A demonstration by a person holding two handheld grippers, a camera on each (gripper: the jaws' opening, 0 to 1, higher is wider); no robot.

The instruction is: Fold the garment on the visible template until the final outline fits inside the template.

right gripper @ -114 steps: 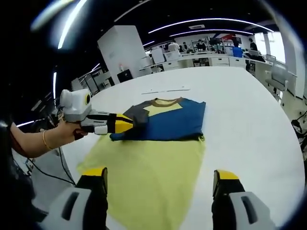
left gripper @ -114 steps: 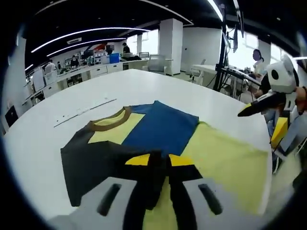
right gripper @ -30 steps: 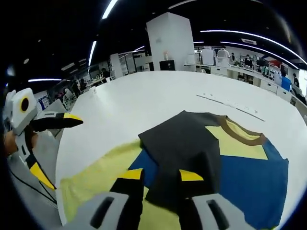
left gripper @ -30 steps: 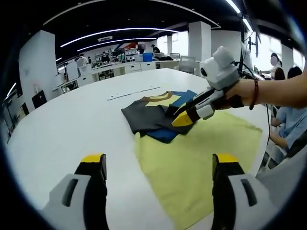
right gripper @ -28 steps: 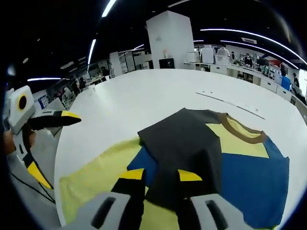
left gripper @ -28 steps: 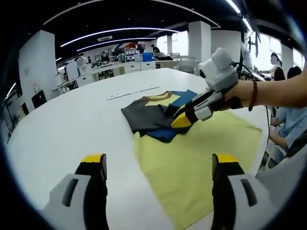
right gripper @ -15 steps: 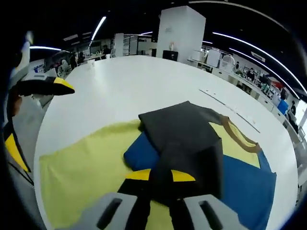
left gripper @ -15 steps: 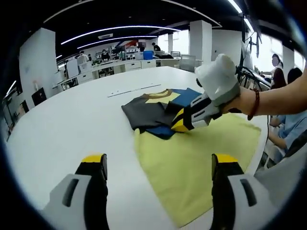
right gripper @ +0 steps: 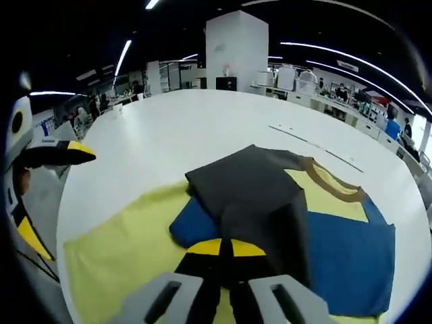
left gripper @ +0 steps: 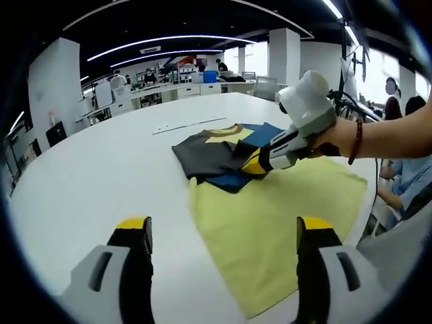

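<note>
A T-shirt in blue [left gripper: 263,132], pale yellow and dark grey lies partly folded at the far end of the yellow template sheet [left gripper: 270,226]. Its dark grey sleeve part [left gripper: 204,156] is folded over the blue. My right gripper [left gripper: 252,164], held by a hand, is shut on the dark fabric's near edge. In the right gripper view the jaws [right gripper: 226,248] meet on that dark grey fold [right gripper: 250,192], with blue cloth [right gripper: 347,260], the brown collar [right gripper: 335,186] and the template [right gripper: 128,250] around it. My left gripper [left gripper: 223,229] stands open above the table, well short of the shirt.
The round white table [left gripper: 101,175] carries a thin strip [left gripper: 189,125] beyond the shirt. My left gripper's yellow tip [right gripper: 57,154] sits at the left rim of the right gripper view. A seated person [left gripper: 405,182] is off the table's right edge; desks line the back.
The left gripper let go of the dark sleeve and drew back, open. The right gripper took the dark fabric's edge; over the last second it shifted slightly and its jaws closed tighter.
</note>
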